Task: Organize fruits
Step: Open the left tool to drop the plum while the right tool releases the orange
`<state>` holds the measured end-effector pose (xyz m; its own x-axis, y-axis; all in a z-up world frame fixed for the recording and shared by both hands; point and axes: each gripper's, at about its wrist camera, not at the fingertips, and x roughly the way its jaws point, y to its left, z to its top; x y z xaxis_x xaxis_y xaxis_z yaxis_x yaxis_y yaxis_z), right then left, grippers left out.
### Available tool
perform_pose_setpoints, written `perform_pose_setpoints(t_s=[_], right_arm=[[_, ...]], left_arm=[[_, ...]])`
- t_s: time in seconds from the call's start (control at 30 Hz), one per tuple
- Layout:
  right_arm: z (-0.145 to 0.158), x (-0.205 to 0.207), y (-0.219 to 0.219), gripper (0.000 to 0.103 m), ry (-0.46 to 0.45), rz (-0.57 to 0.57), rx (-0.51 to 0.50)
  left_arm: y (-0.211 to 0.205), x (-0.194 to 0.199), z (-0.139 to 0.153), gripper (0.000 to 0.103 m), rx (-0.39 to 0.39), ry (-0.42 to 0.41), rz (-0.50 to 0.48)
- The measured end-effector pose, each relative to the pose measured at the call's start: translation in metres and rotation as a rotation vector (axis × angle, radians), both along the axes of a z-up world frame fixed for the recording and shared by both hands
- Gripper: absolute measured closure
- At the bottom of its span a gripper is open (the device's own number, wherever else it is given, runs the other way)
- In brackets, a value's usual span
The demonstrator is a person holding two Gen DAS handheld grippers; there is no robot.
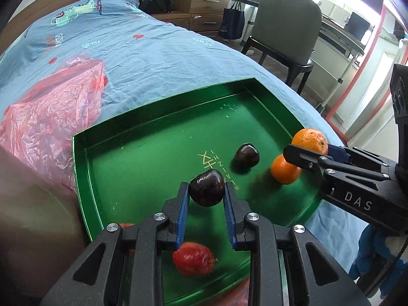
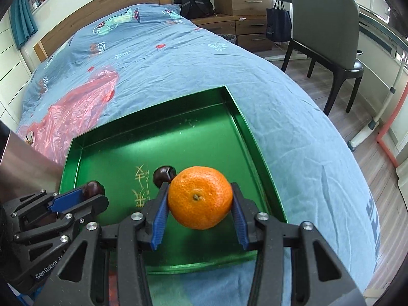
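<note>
Over the green tray (image 1: 84,178), the left gripper (image 1: 206,191) clamps a dark plum (image 1: 207,187); the right gripper (image 2: 200,199) clamps a mandarin (image 2: 200,197).

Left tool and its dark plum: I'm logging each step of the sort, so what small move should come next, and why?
Probably lower the left tool and release the dark plum on the bare floor of the green tray. It is gripped above the tray, near another dark plum, so like goes with like.
</note>
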<state>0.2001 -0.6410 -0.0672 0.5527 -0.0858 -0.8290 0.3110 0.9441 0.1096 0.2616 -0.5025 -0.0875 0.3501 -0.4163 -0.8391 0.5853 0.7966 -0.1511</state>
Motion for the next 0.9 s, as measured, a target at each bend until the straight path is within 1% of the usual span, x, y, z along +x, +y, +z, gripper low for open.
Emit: perform_pose_setpoints(t_s=[0.17, 0.33, 0.4, 0.47, 0.53, 0.57, 0.63, 0.7, 0.77, 0.8, 0.83, 0.9], right_arm=[[-0.013, 0.03, -0.009, 0.056, 0.015, 0.015, -0.009], [-0.027, 0.043, -0.011, 0.056, 0.051, 0.01, -0.011], [-0.031, 0.045, -0.01, 0.056, 0.067, 0.011, -0.02], [-0.033, 0.045, -0.009, 0.055, 0.078, 0.005, -0.026], [-0.035, 0.044, -0.009, 0.055, 0.084, -0.003, -0.03], [-0.035, 0.044, -0.009, 0.055, 0.087, -0.005, -0.033], [-0.035, 0.043, -0.009, 0.054, 0.096, -0.007, -0.038], [-0.032, 0.042, -0.008, 0.053, 0.1, -0.01, -0.05], [-0.024, 0.038, -0.006, 0.052, 0.085, -0.016, -0.059], [-0.019, 0.036, -0.005, 0.046, 0.073, -0.021, -0.065], [-0.014, 0.033, -0.005, 0.037, 0.065, -0.025, -0.071], [-0.005, 0.029, -0.004, 0.035, 0.054, -0.034, -0.08]], left_arm=[[-0.007, 0.021, -0.018, 0.08, 0.03, 0.034, 0.064], [-0.011, 0.027, -0.028, 0.08, 0.048, 0.05, 0.08], [-0.011, 0.026, -0.028, 0.079, 0.049, 0.044, 0.08], [-0.013, 0.025, -0.029, 0.076, 0.053, 0.04, 0.075], [-0.013, 0.026, -0.029, 0.064, 0.049, 0.047, 0.073], [-0.012, 0.026, -0.029, 0.063, 0.048, 0.047, 0.076], [-0.011, 0.025, -0.026, 0.055, 0.047, 0.039, 0.081], [-0.009, 0.023, -0.021, 0.054, 0.044, 0.024, 0.078], [-0.007, 0.017, -0.013, 0.051, 0.03, -0.002, 0.059], [-0.006, 0.013, -0.009, 0.048, 0.022, -0.018, 0.049], [-0.006, 0.009, -0.005, 0.047, 0.017, -0.027, 0.039], [-0.003, 0.0, 0.003, 0.047, 0.003, -0.035, 0.022]])
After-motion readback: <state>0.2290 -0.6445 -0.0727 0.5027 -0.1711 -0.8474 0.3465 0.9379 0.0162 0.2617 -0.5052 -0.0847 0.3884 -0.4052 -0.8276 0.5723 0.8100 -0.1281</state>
